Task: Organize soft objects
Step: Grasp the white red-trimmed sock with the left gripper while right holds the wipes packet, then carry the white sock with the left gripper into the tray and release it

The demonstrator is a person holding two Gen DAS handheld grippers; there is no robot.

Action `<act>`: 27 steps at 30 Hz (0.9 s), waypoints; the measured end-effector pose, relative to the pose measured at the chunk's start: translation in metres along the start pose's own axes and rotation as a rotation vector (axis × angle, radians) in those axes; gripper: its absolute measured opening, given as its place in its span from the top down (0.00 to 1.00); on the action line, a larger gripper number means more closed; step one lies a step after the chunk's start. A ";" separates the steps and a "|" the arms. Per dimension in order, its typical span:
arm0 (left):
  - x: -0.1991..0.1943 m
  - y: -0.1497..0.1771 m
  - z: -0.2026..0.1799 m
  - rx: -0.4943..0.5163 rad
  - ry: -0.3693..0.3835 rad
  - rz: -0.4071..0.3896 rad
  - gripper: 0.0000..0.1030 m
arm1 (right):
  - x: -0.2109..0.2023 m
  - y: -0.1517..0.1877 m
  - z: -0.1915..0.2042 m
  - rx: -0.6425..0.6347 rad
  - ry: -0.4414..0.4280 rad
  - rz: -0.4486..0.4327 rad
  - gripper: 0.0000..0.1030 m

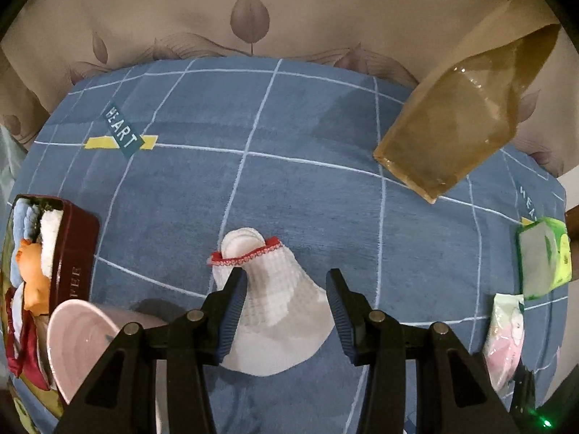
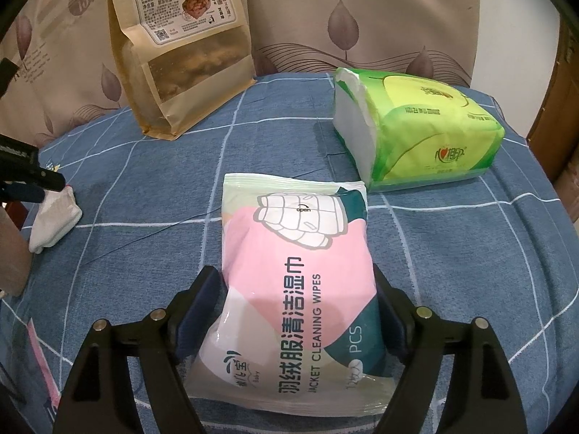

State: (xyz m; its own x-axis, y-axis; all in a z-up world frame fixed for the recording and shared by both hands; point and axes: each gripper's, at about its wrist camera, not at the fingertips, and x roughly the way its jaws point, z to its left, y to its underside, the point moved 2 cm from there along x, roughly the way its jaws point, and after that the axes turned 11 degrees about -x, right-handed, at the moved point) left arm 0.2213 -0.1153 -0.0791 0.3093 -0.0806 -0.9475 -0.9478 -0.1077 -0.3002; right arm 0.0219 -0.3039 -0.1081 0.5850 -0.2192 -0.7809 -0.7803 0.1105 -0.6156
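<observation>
Straddling a white sock (image 1: 275, 311) with red trim, the left gripper (image 1: 286, 289) has its jaws spread, the sock flat on the blue grid cloth (image 1: 289, 126). The right gripper (image 2: 298, 285) pinches a wet-wipes pack (image 2: 300, 289) at both edges, seemingly snug. Beyond lie a green tissue pack (image 2: 419, 126) and a kraft snack bag (image 2: 181, 47); a red tin (image 1: 72, 253) of folded cloths sits left.

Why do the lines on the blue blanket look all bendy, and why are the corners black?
Left wrist view: the fisheye lens bows the white grid lines of the blue checked blanket and blacks out the corners. Right wrist view: same curving, plus glare on the glossy pink wet-wipes pack.
</observation>
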 end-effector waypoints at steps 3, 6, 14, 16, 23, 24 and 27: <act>0.007 0.001 -0.002 -0.002 -0.014 -0.001 0.55 | 0.000 0.000 0.001 0.000 0.000 0.000 0.23; 0.012 0.001 -0.004 0.004 -0.026 -0.007 0.55 | 0.000 0.000 0.000 0.000 0.000 0.000 0.23; 0.018 0.007 -0.012 0.070 -0.084 -0.057 0.76 | 0.000 0.000 -0.001 0.000 -0.002 0.000 0.23; 0.016 0.007 -0.011 0.073 -0.063 -0.056 0.82 | 0.000 0.000 0.000 0.000 -0.002 0.000 0.23; 0.004 0.009 -0.012 0.087 0.003 -0.046 0.88 | 0.000 0.000 0.000 0.000 -0.002 0.000 0.22; 0.001 0.011 -0.013 0.092 0.008 -0.049 0.88 | 0.000 0.000 0.001 -0.001 -0.001 0.000 0.22; -0.004 0.013 -0.017 0.105 0.027 -0.049 0.88 | 0.000 0.000 0.002 0.000 -0.001 0.000 0.22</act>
State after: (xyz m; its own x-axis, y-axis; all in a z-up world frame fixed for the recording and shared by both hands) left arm 0.2094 -0.1335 -0.0775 0.3557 -0.1049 -0.9287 -0.9341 -0.0083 -0.3569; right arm 0.0224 -0.3024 -0.1086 0.5849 -0.2182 -0.7812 -0.7806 0.1101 -0.6152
